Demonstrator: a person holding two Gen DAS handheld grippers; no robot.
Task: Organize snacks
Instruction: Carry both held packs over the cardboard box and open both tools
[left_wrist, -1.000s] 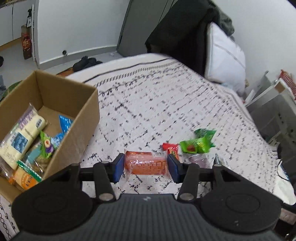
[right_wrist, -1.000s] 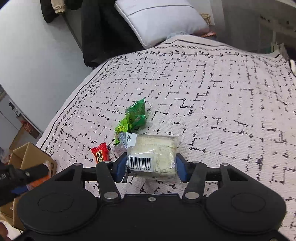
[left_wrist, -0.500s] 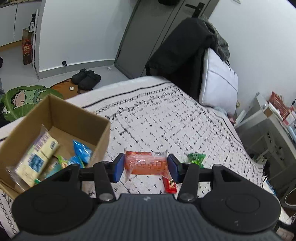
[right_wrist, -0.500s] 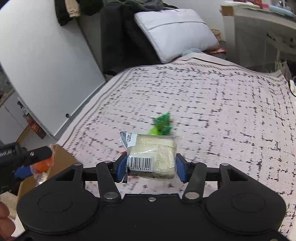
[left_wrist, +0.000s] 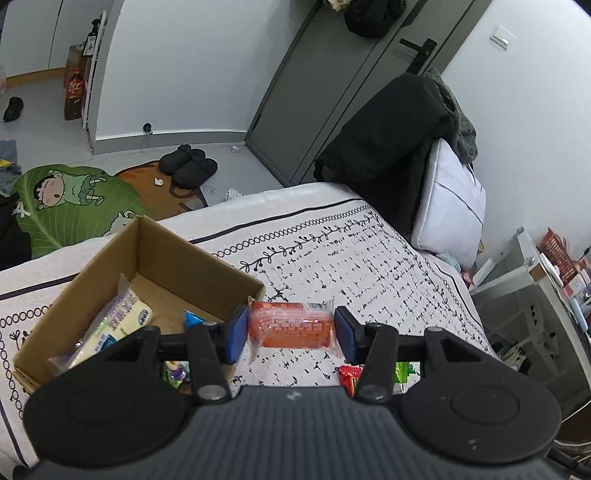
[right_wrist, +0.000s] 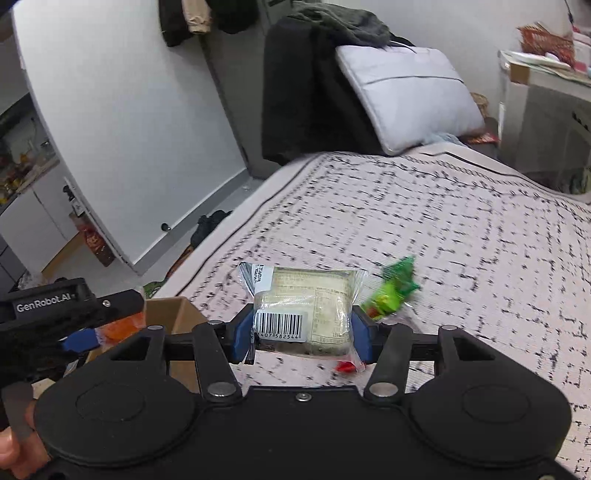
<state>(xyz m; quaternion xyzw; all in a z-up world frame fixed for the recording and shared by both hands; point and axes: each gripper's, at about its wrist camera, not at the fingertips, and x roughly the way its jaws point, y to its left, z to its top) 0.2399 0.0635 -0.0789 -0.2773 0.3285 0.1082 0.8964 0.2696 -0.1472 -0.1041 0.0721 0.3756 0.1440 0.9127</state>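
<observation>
Snacks both gripped: left gripper (left_wrist: 290, 334) fingers pinch orange pack (left_wrist: 291, 325) by cardboard box (left_wrist: 177, 258) rim, right gripper (right_wrist: 302, 338) fingers clamp barcoded clear pack (right_wrist: 303, 310); bed (right_wrist: 461, 221) beyond mostly open.

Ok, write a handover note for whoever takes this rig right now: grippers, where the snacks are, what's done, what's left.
Left gripper: shut on the orange packet, held above the bed beside the cardboard box.
Right gripper: shut on the clear-wrapped pale snack, held above the bedspread.
Done: several snacks already lie in the box, including a pale yellow pack and a blue packet.
Left: drop both held snacks into the box, then collect the green packet and the small red packet still on the bed.
</observation>
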